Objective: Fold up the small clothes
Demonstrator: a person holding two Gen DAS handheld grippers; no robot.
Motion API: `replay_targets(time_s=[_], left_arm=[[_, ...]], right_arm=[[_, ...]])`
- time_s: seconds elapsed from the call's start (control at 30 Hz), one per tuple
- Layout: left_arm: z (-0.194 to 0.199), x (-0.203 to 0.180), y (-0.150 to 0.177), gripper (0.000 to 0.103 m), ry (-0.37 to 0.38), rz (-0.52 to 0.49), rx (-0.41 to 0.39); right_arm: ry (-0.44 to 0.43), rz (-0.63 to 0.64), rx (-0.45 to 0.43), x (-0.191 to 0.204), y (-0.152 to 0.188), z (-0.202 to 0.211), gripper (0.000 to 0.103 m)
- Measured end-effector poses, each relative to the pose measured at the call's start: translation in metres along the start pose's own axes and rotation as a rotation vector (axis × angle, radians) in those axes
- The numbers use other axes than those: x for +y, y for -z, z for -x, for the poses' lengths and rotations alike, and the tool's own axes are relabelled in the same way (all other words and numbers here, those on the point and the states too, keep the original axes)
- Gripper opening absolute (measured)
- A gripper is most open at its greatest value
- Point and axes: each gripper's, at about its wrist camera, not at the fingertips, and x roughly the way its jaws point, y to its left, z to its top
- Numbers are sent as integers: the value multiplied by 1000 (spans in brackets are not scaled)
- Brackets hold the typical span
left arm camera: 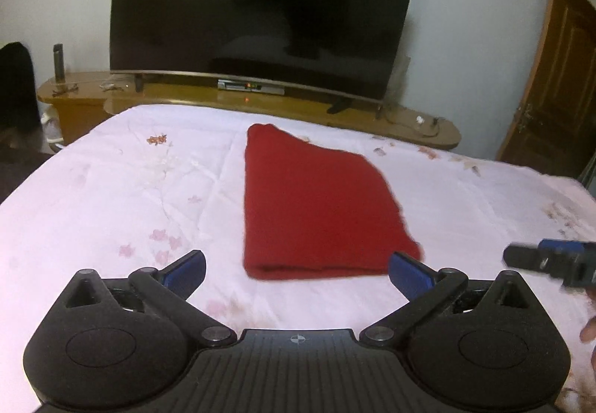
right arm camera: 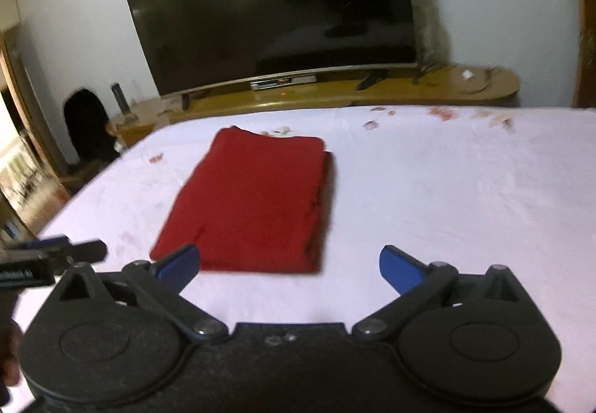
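Red cloth is lying folded in a flat rectangle on the pale bedsheet with small pink flowers, near the middle of the bed. Both tongs are hanging just in front of its near edge with their blue-tipped fingers spread wide and holding nothing: the left gripper and the right gripper. Behind the bed, a big dark television is standing on a low wooden cabinet.

Bedsheet lies bare across the left half of the left wrist frame and the right half of the right wrist frame. Folded red garment occupies centre. TV on wooden stand blocks the far edge.
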Motion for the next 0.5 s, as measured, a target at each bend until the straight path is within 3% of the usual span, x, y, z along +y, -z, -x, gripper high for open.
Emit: replay_targets(time_s=[0.07, 0.27, 0.5], left_arm=[[23, -8, 7, 103, 30, 13, -15], [87, -36, 36, 103, 28, -7, -56], [128, -53, 47, 103, 32, -31, -102]], right_arm=[[18, 40, -11, 0, 12, 21, 102], [22, 29, -42, 1, 40, 74, 102], [16, 29, -81, 4, 55, 116, 102]])
